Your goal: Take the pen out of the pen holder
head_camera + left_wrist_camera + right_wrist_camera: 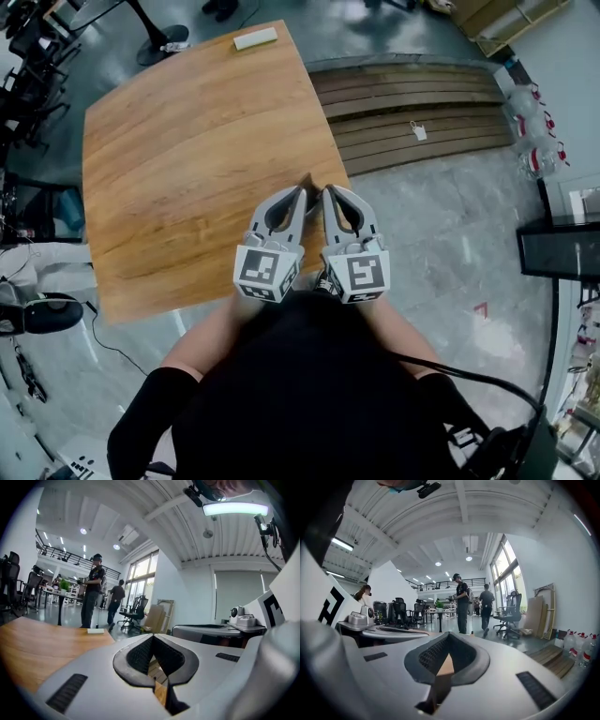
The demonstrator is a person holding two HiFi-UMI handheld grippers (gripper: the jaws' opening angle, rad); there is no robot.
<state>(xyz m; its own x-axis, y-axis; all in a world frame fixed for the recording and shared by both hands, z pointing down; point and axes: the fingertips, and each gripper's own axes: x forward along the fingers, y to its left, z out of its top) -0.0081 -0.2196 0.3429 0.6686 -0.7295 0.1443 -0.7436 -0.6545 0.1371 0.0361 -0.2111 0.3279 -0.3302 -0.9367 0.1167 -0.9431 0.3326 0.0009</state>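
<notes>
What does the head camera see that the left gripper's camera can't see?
Only the head view shows the person's black top, the bottles on the floor, and the right gripper with its jaws closed. Only the left gripper view shows people standing far off, tall windows and a ceiling lamp. Both show the wooden table, the small white block at its far edge, and the left gripper, shut and empty.

Pen, pen holder: out of view
</notes>
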